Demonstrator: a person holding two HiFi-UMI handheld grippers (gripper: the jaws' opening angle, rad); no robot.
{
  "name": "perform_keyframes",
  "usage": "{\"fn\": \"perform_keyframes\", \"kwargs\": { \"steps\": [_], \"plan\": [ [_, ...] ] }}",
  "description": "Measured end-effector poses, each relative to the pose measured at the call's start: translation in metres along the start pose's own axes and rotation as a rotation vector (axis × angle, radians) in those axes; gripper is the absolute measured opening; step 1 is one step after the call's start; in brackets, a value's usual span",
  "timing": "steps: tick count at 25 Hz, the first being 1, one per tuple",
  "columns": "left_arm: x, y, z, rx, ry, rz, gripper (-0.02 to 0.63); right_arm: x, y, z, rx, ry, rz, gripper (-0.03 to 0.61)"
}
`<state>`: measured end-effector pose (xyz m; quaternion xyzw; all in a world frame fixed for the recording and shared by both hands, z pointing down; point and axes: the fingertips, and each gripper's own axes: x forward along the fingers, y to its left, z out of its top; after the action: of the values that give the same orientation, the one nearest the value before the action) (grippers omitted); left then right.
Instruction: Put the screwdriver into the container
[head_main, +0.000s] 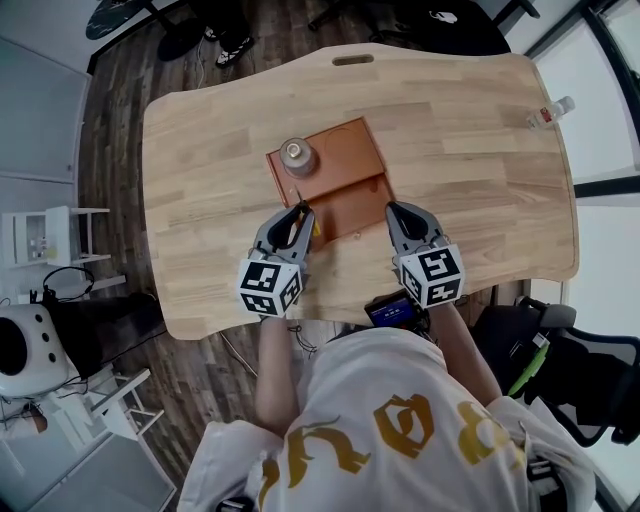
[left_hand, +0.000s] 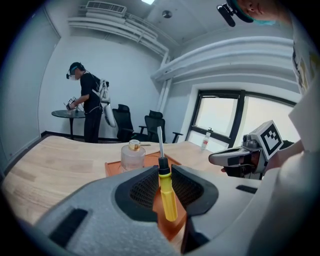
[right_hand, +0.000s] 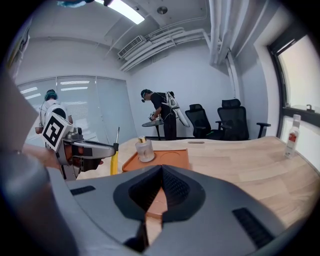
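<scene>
The left gripper (left_hand: 162, 172) clamps a yellow-handled screwdriver (left_hand: 167, 197) upright at the lower-left edge of the rectangular orange-brown tray container (head_main: 345, 160), mid-frame. The right gripper's (right_hand: 161, 172) jaws are together, empty.

Wooden table (head_main: 200, 150) (dark plank floor (head_main: 125, 80))
</scene>
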<state>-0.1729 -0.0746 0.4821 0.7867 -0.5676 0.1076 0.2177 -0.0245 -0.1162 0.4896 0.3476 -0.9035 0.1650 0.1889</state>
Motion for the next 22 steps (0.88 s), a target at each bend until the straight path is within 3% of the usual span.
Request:
{"fn": "perform_keyframes", "kwargs": {
  "steps": [22],
  "plan": [
    [0.020,0.013,-0.049,-0.006,0.146,-0.029,0.080,0.031,-0.006,-0.030,0.028,0.083,0.012,0.009]
  ]
}}
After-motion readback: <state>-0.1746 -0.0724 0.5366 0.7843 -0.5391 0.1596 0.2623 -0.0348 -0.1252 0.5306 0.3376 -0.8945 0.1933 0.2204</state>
